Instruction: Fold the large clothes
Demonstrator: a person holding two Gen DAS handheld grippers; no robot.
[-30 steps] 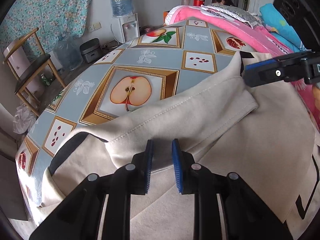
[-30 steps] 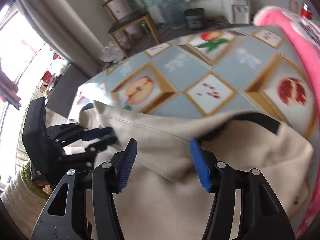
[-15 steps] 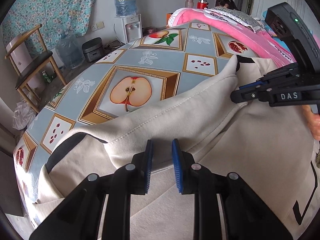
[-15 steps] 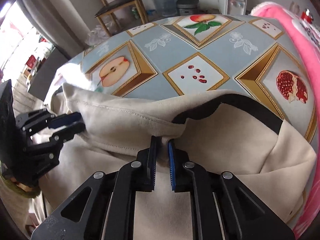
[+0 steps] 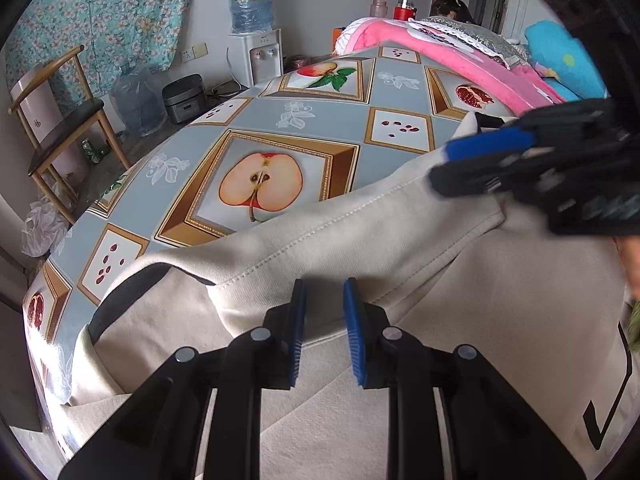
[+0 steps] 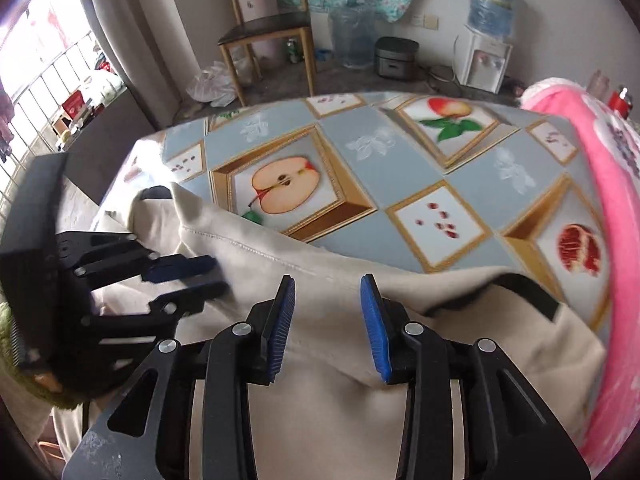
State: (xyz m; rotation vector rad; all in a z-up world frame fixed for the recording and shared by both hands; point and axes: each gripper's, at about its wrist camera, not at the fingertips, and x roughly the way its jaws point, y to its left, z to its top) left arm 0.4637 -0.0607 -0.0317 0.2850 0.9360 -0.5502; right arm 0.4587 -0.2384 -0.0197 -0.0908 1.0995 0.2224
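A large cream garment (image 5: 400, 280) with black trim lies on a table covered by a fruit-print cloth (image 5: 260, 180); a folded band with a stitched hem runs across it. My left gripper (image 5: 324, 330) hovers over the near edge of that fold, its jaws slightly apart and holding nothing. My right gripper (image 6: 328, 328) is open above the same hem (image 6: 260, 248); it also shows at the right in the left wrist view (image 5: 480, 160). The left gripper shows at the left in the right wrist view (image 6: 192, 280).
A pink blanket (image 5: 460, 56) and bedding lie along the far right side of the table. A wooden chair (image 6: 264, 32), water bottles and a dispenser (image 5: 256, 56) stand on the floor beyond the table's far edge.
My right gripper shut on the folded hem half a second ago; it has now opened, let go and pulled back. The left gripper has stayed in place, slightly apart.
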